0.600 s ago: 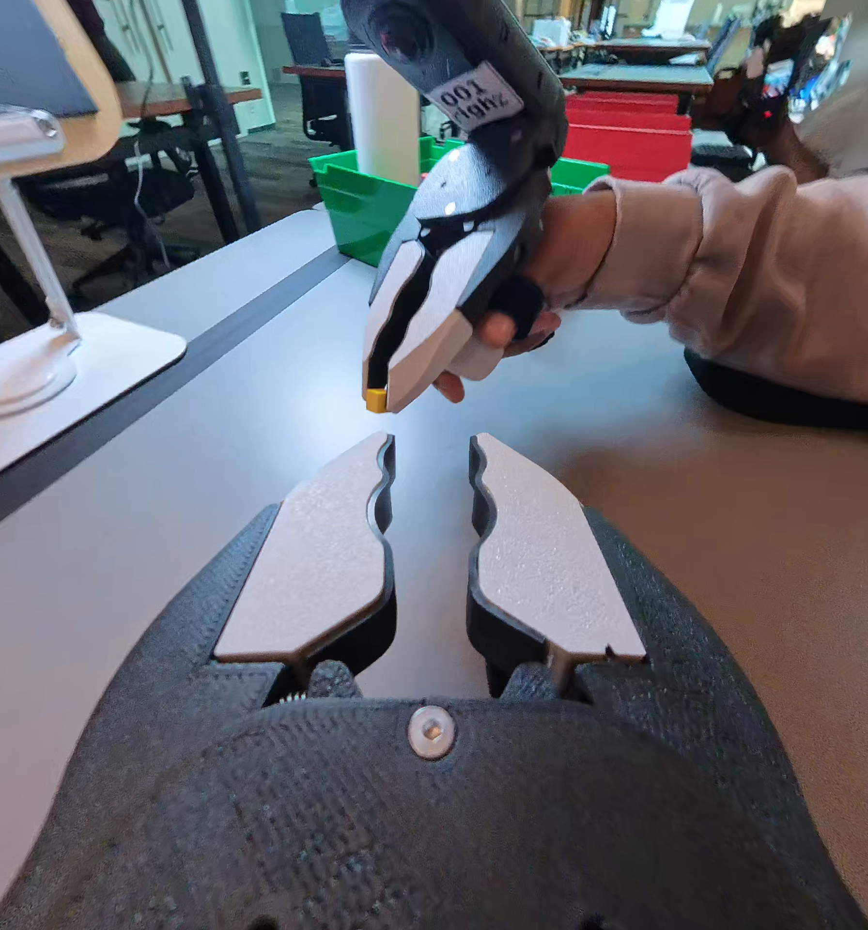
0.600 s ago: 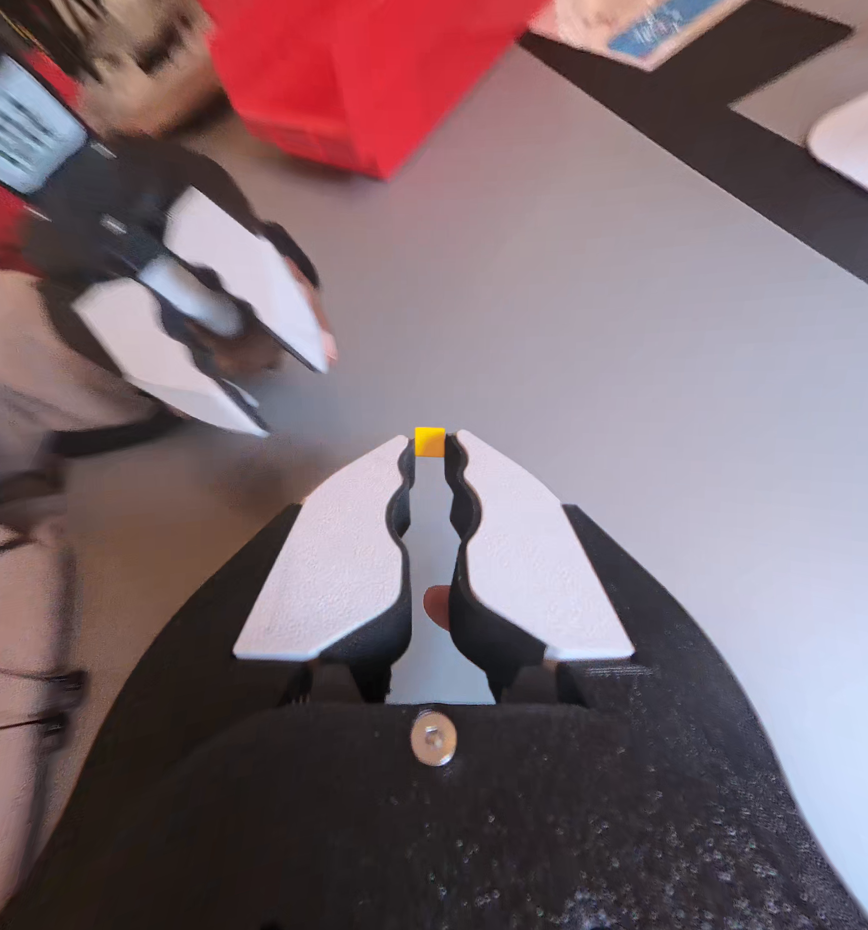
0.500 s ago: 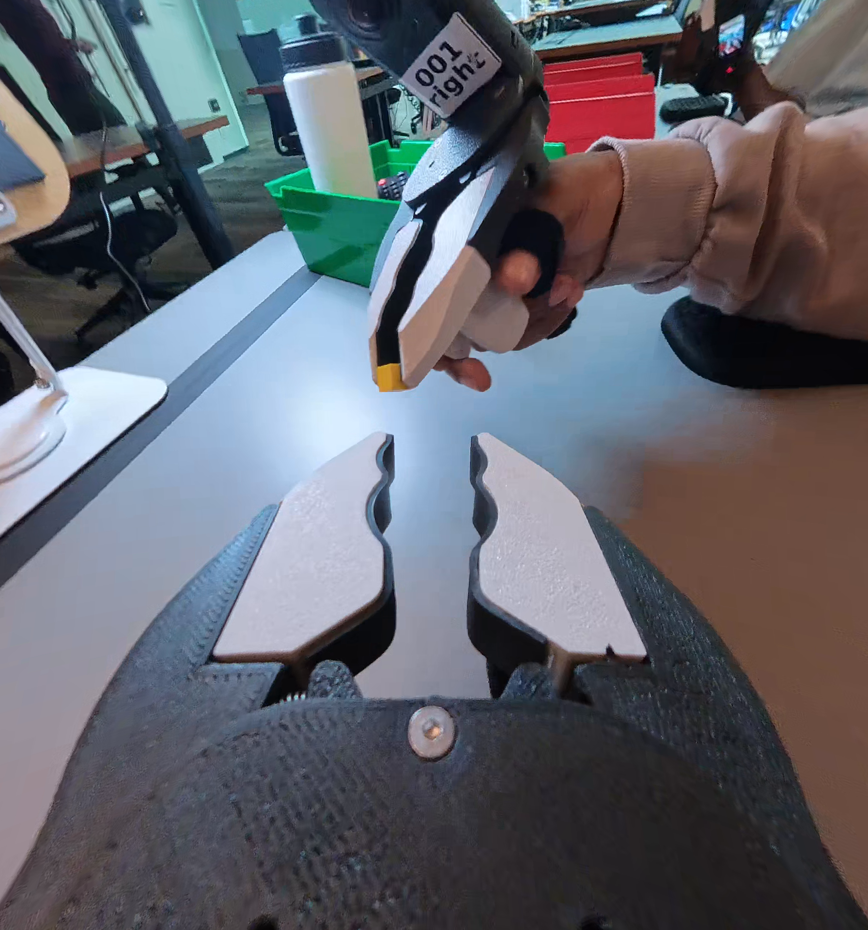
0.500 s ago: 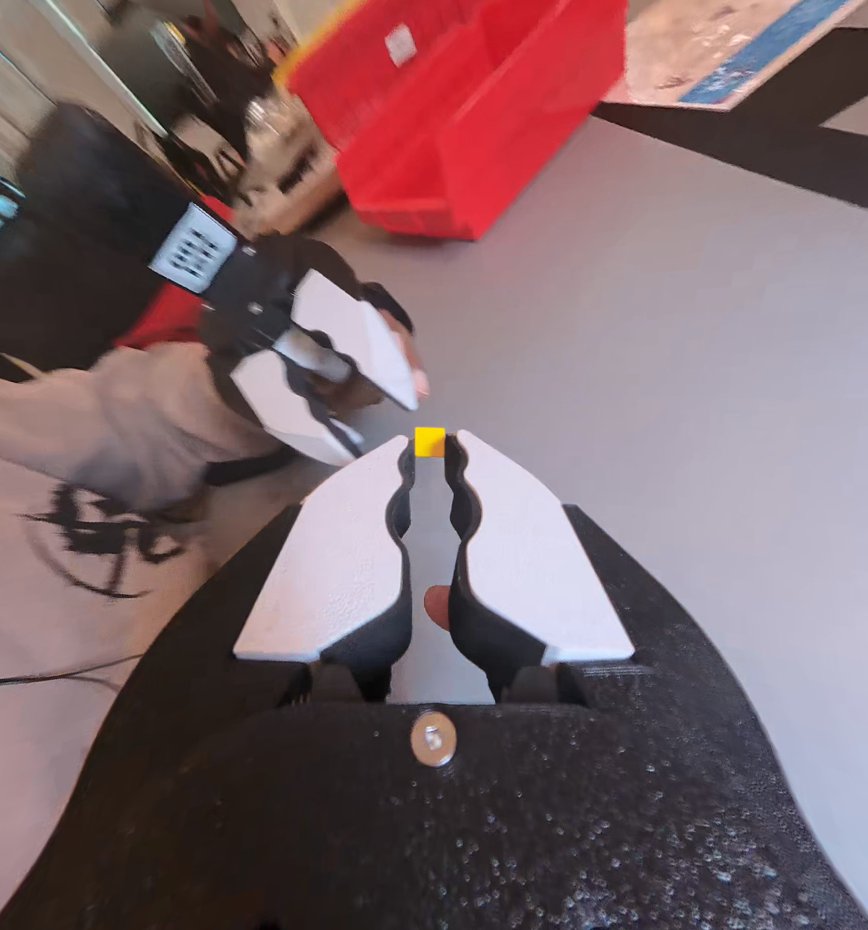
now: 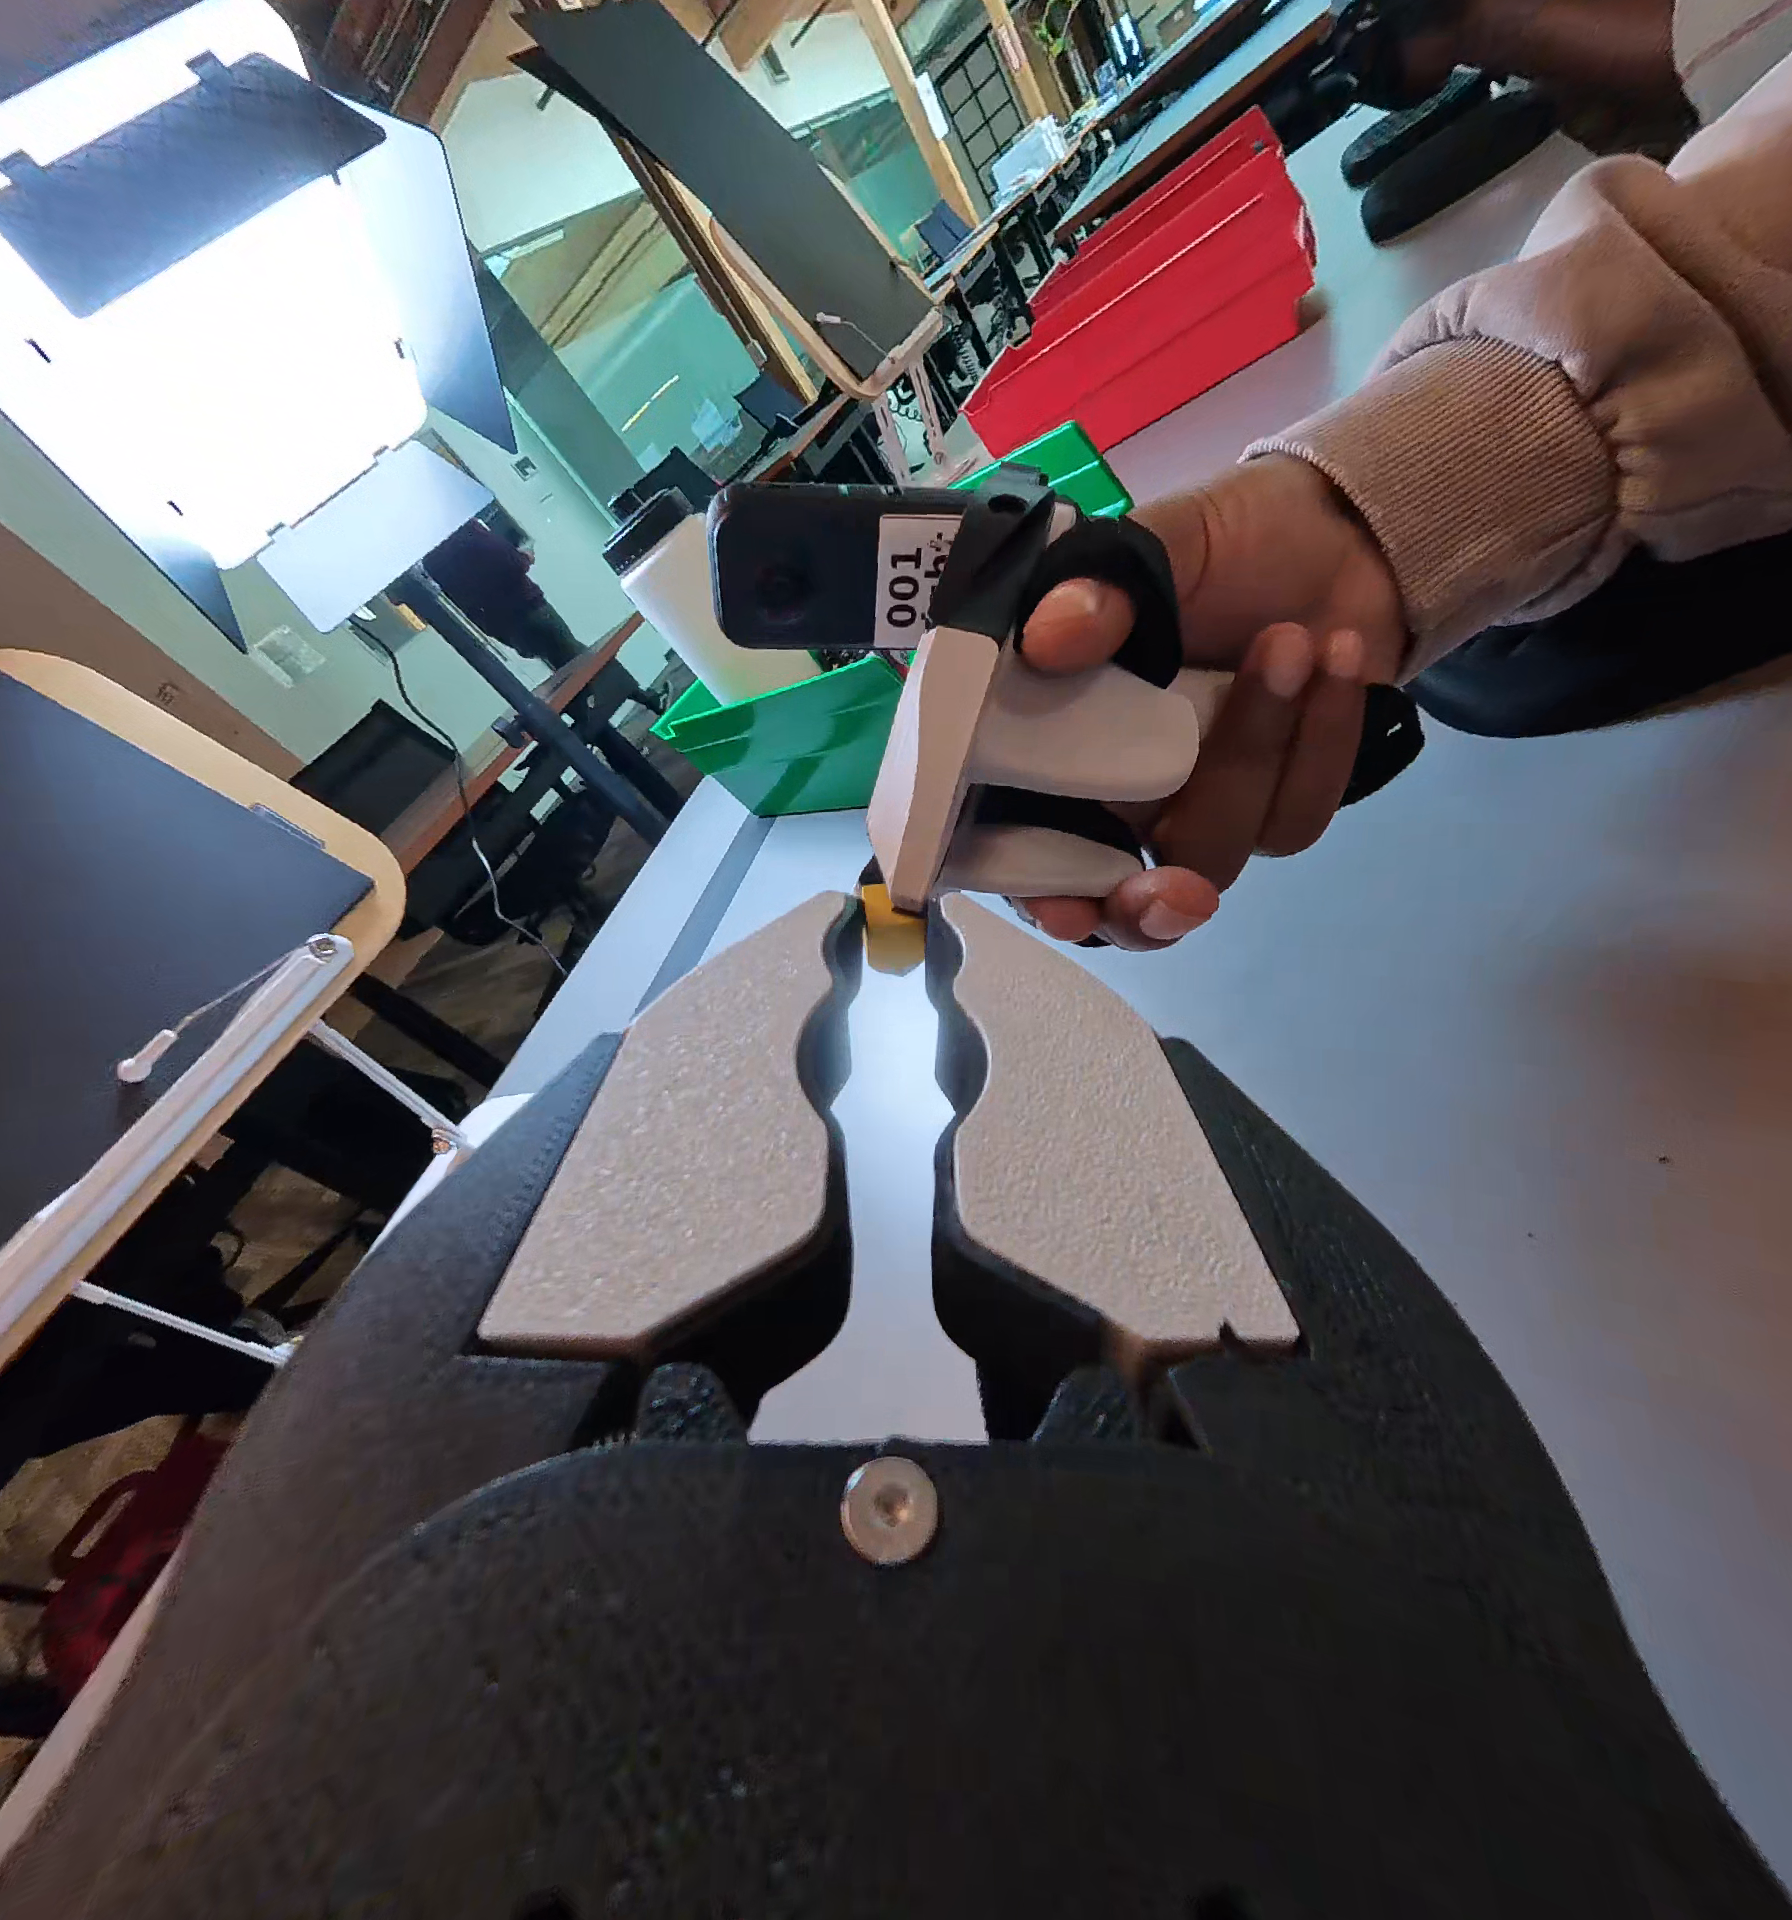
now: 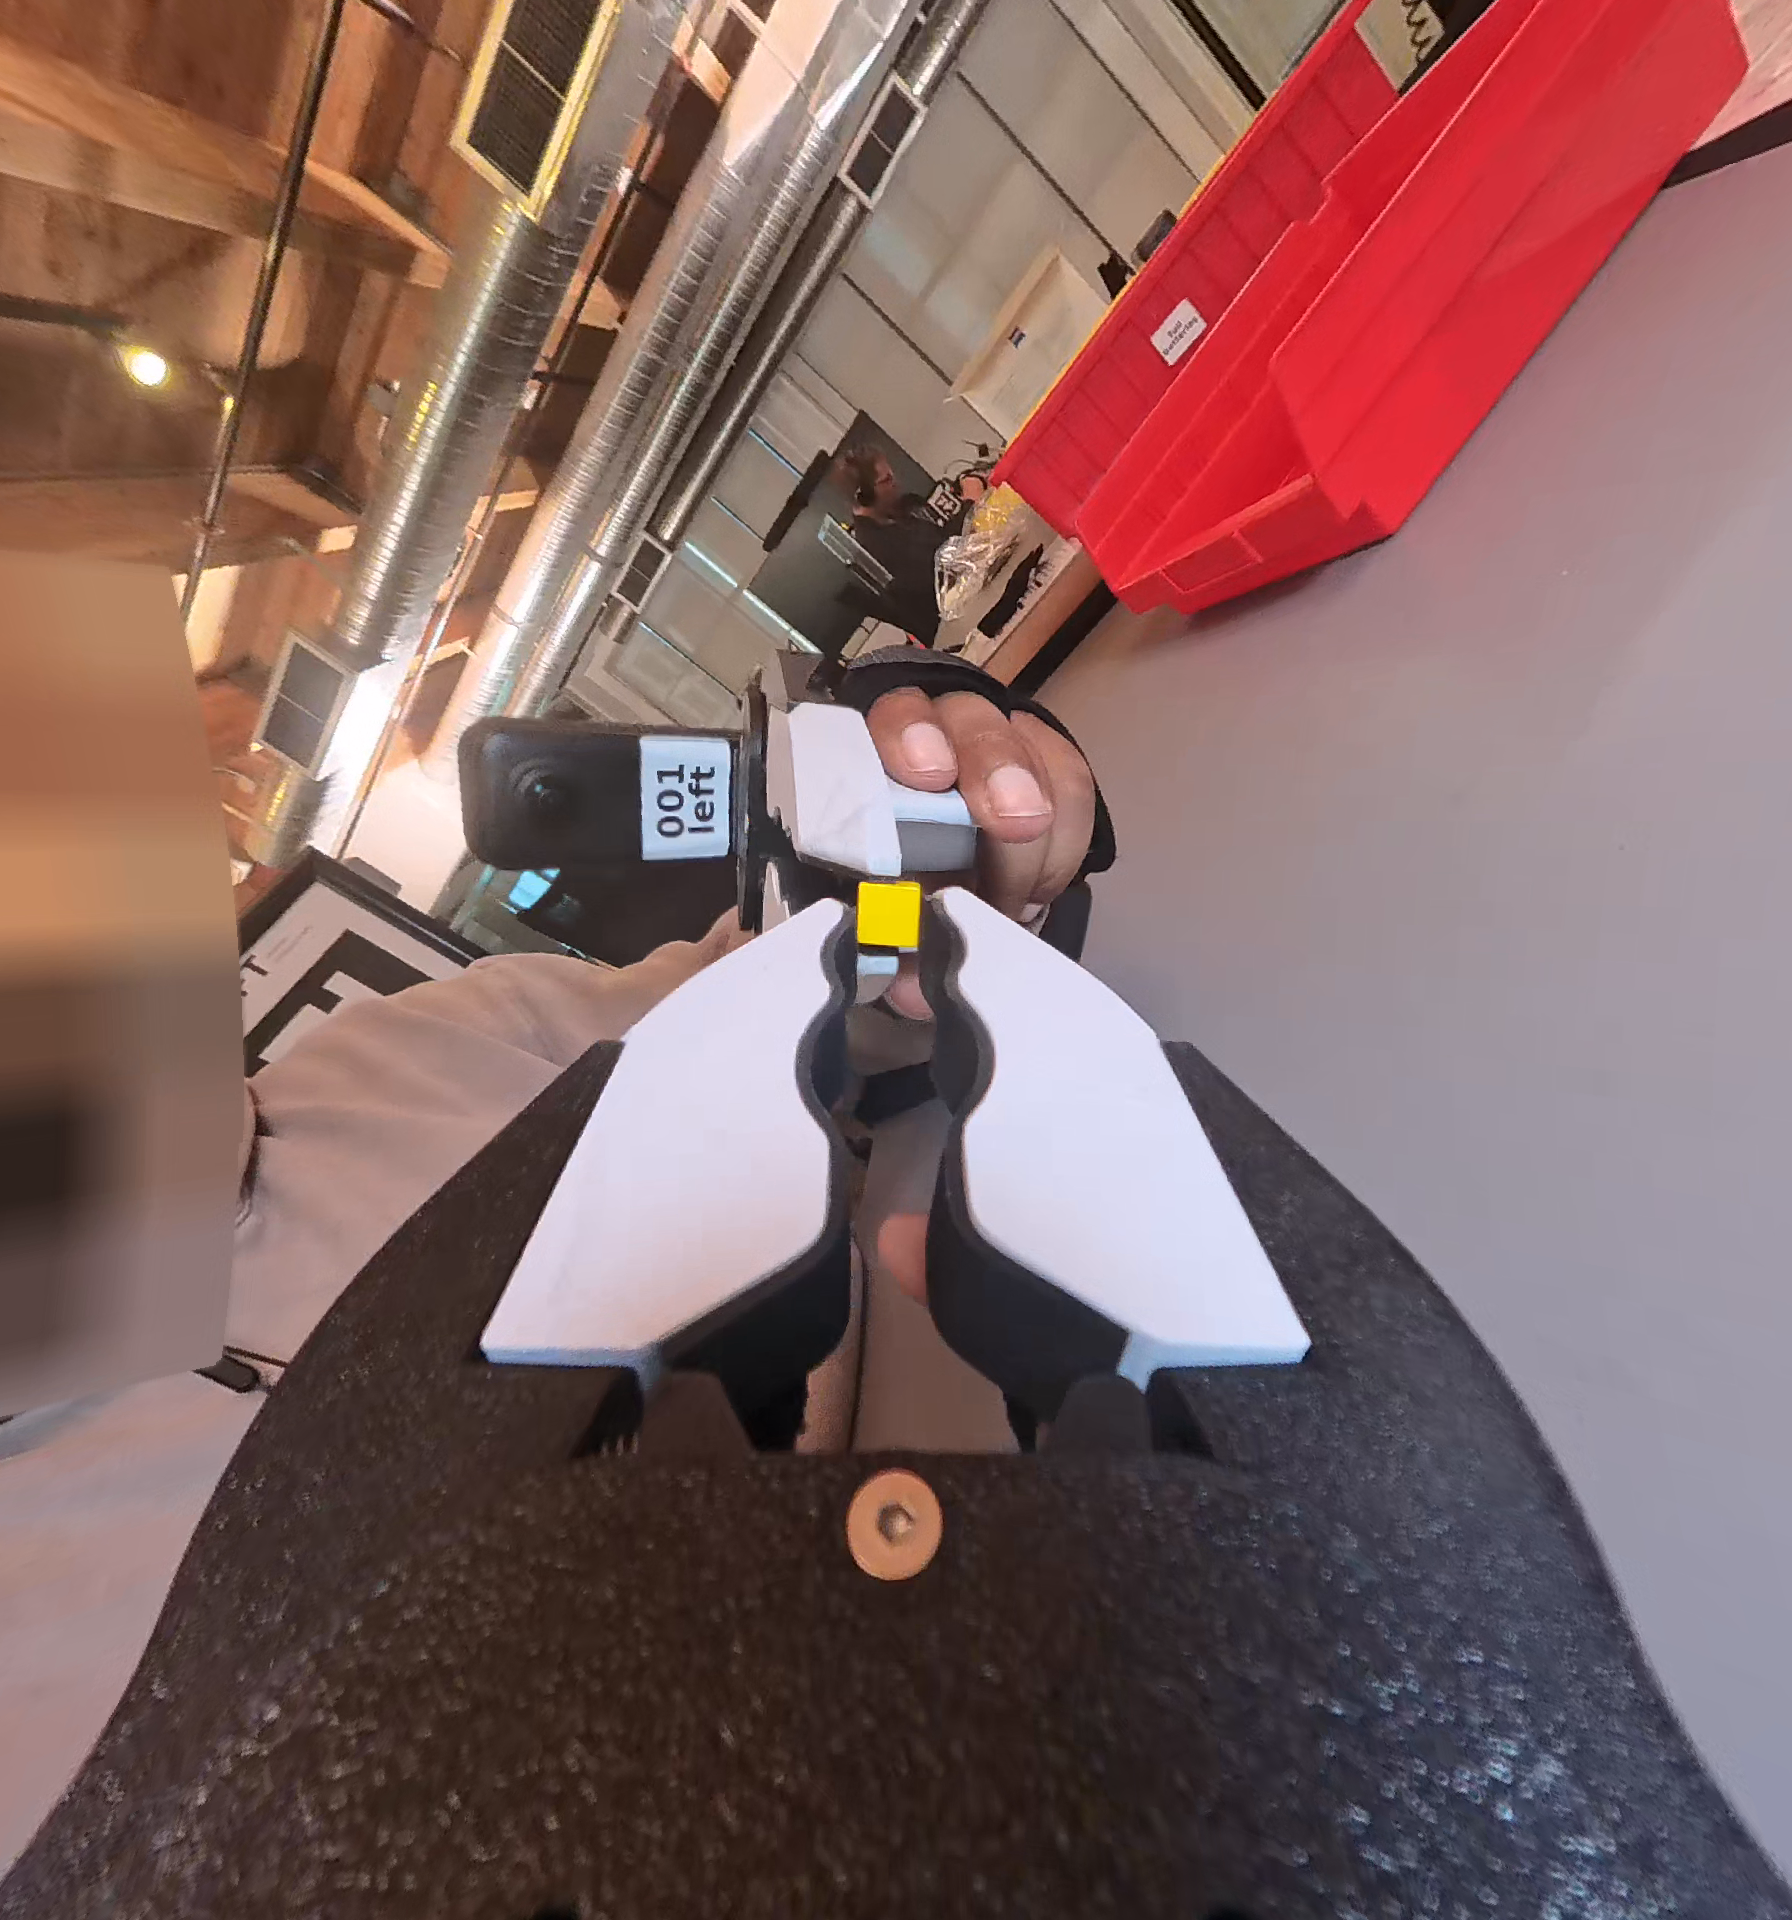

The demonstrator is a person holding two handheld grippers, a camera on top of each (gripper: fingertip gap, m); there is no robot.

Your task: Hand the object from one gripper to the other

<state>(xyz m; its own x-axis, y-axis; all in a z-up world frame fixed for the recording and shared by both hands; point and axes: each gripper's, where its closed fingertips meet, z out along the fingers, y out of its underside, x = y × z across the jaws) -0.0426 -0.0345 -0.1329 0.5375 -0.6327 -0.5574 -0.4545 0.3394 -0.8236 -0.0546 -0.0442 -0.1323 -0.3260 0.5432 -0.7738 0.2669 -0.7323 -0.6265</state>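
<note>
A workshop-like lab: red storage bins (image 6: 1391, 343), exposed ducts (image 6: 518, 343), worktables (image 5: 1494, 1039).

A grey table (image 5: 1494, 1039) with a dark strip along it fills the near ground. Red bins (image 6: 1443, 312) stand stacked on it, and a green bin (image 5: 788, 738) sits at its far edge with a white bottle (image 5: 663, 613) in it. A bright panel light with black flaps (image 5: 196, 343) glares at upper left of the left wrist view. Overhead run wooden beams (image 6: 92, 156) and silver ducts (image 6: 518, 343). Farther off stand desks, chairs and pale green walls.
</note>
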